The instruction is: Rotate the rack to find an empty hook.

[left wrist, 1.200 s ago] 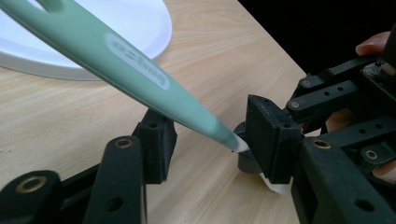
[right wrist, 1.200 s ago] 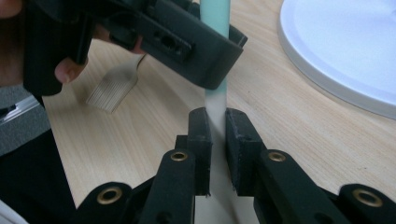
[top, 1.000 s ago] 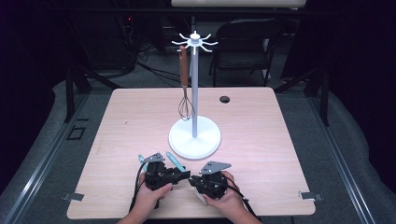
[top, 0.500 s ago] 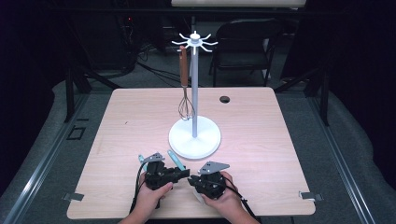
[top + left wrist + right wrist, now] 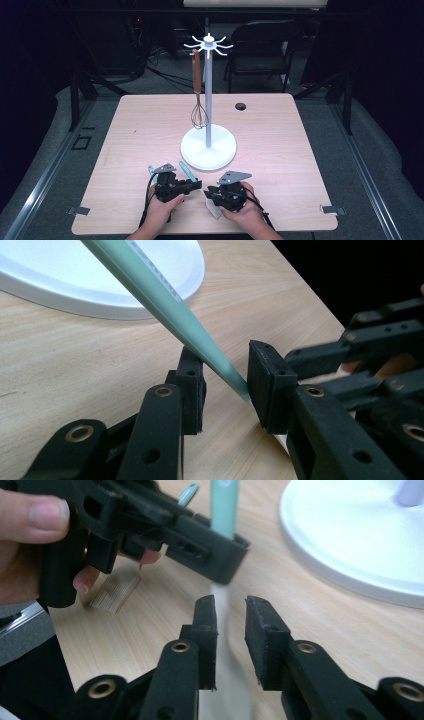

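— Left gripper has just been closing and now pinches the spatula by its handle, low over the counter near the stand.
— And the right?
— Right gripper has just been opening; its jaws stand spread around the blade. I'd call the handover done.

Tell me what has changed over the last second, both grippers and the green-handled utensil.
The left gripper has just been closing on the green-handled utensil, whose handle lies between its jaws. The right gripper has just been opening; the utensil's pale blade end lies between its jaws, apparently freed. Both hands kept their places. The whisk hangs on the white stand.
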`<state>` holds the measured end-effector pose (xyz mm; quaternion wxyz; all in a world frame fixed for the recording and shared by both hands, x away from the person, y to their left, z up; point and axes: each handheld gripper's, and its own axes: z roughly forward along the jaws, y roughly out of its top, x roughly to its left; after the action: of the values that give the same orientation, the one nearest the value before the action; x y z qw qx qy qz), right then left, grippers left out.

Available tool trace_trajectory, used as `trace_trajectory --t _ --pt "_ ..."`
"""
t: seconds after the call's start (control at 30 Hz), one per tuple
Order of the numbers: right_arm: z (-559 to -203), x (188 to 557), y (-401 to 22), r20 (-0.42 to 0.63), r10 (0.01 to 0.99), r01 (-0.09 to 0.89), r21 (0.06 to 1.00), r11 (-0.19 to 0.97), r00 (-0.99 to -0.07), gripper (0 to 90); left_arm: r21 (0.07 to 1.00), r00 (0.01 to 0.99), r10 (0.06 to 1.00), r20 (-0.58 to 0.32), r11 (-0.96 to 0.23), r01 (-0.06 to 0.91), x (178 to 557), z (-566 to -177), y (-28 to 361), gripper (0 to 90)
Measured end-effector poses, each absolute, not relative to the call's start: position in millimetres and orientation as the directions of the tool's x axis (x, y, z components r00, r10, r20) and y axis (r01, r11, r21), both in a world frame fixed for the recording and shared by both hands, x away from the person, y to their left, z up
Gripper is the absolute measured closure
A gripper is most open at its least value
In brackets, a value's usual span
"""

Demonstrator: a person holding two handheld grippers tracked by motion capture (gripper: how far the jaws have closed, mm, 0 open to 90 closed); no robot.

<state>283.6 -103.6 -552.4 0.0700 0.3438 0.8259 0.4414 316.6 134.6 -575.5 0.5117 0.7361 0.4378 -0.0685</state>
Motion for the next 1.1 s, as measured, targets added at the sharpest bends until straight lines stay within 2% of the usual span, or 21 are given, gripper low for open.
trace_trajectory --t 0.23,0.33,0.5,0.77,1.1 --pt "-545 292 -128 0.195 0.673 0.524 0.786 0.328 -0.714 70.9 0.691 0.608 0.559 -0.564 -0.084 0.718 318 -572 136 69.8" --pt "-545 298 -141 0.16 0.711 0.526 0.784 0.331 -0.685 70.9 0.692 0.619 0.53 -0.579 -0.082 0.718 319 -566 137 73.7" --pt "-546 309 -161 0.188 0.746 0.56 0.779 0.283 -0.639 70.6 0.699 0.634 0.507 -0.584 -0.082 0.71 321 -555 140 79.2" --pt "-548 311 -163 0.196 0.752 0.569 0.775 0.274 -0.629 69.9 0.678 0.629 0.44 -0.641 -0.06 0.733 321 -548 140 84.2" --pt "-549 311 -164 0.19 0.753 0.572 0.769 0.285 -0.631 69.2 0.672 0.634 0.434 -0.64 -0.082 0.736 323 -544 140 84.5"
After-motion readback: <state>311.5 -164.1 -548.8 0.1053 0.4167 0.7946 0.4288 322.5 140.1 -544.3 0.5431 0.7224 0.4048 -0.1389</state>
